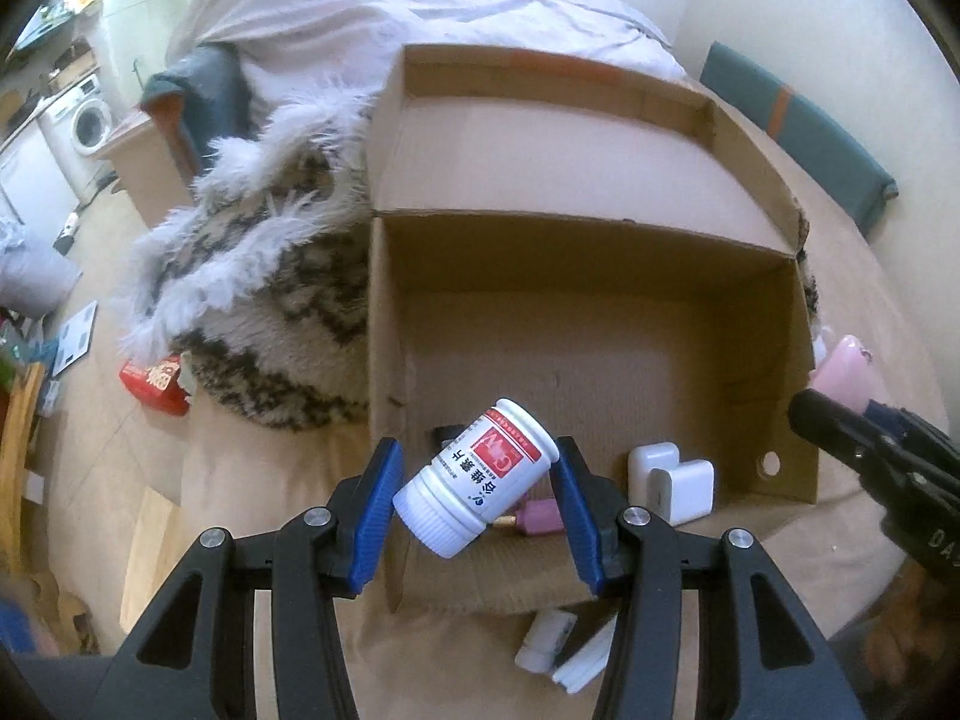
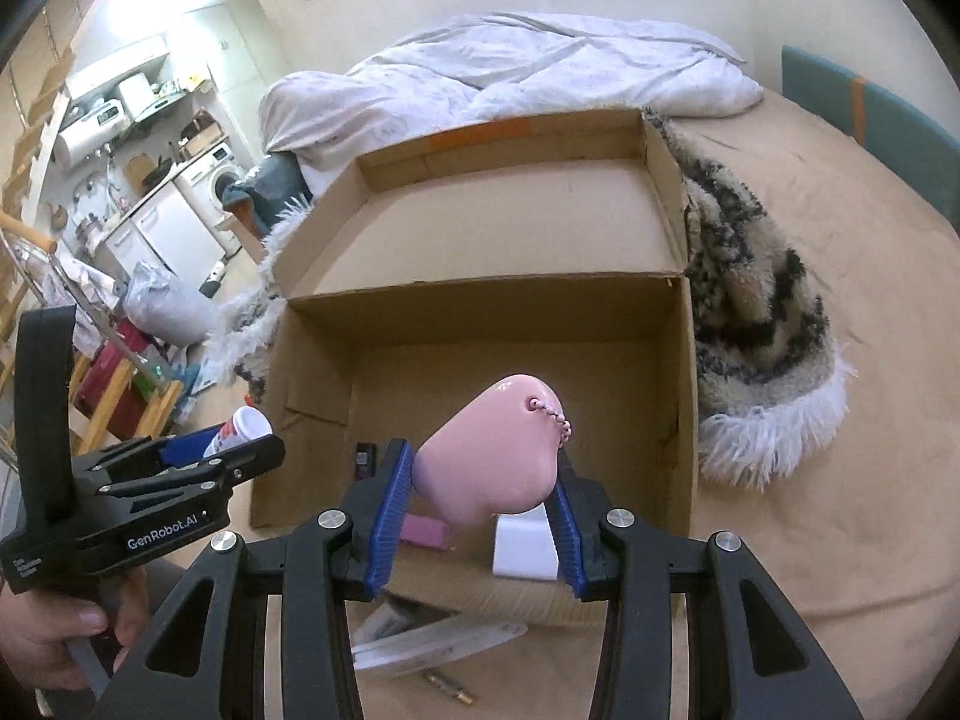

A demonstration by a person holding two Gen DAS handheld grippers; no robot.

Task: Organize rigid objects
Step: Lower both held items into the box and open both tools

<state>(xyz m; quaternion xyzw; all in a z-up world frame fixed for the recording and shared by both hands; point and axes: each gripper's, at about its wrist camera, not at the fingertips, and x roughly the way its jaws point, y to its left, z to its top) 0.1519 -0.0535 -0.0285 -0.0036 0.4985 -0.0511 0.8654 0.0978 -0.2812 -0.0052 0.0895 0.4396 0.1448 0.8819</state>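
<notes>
While both hover over the cardboard box (image 1: 600,324), left gripper (image 1: 477,498) clamps bottle (image 1: 477,483); right gripper (image 2: 483,495) clamps pink case (image 2: 495,456).

The white bottle (image 1: 480,477) carries a red label panel with a large pale "C" and a column of dark Chinese characters beside it, too small to read surely. The body of the left tool (image 2: 243,450) bears "GenRobot.AI" in white. The right tool (image 1: 840,414) shows the letters "DA" at the picture's edge. The red packet (image 1: 155,383) on the floor has white characters, unreadable.
</notes>
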